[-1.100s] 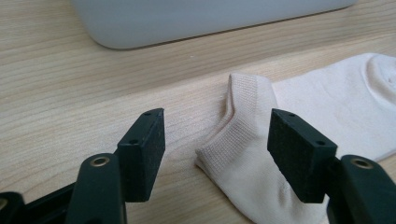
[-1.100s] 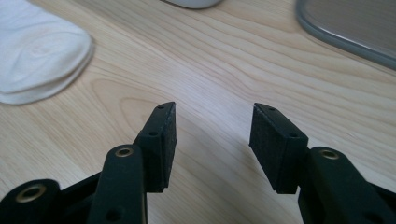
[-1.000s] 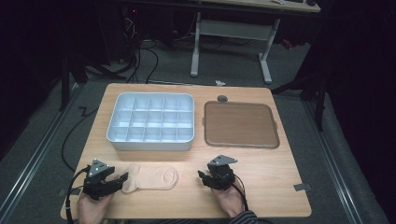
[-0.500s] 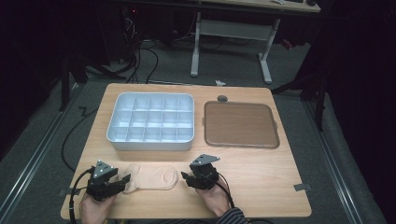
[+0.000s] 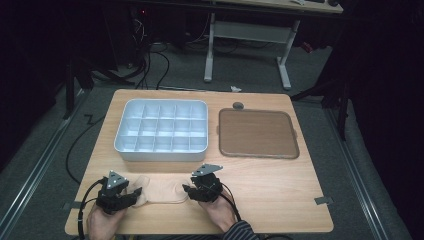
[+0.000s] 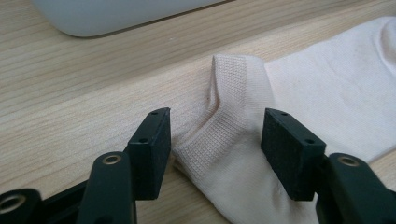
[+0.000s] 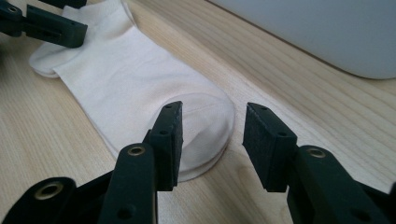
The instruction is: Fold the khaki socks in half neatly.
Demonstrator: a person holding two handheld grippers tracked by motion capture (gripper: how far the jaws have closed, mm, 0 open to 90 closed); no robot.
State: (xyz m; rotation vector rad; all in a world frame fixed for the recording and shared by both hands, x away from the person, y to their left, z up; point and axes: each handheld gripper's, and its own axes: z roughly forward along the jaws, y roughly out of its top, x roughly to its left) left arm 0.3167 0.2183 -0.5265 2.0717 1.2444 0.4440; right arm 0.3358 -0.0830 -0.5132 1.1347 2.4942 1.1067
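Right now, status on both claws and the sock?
Left claw open, closing around sock cuff. Right claw open, closing at toe. Nothing in the way.

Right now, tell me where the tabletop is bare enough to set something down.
Bare wood lies in front of the brown tray, out to the table's right edge. A narrower strip runs left of the white divided bin. The front left is crowded: the sock lies between both hand-held grippers.
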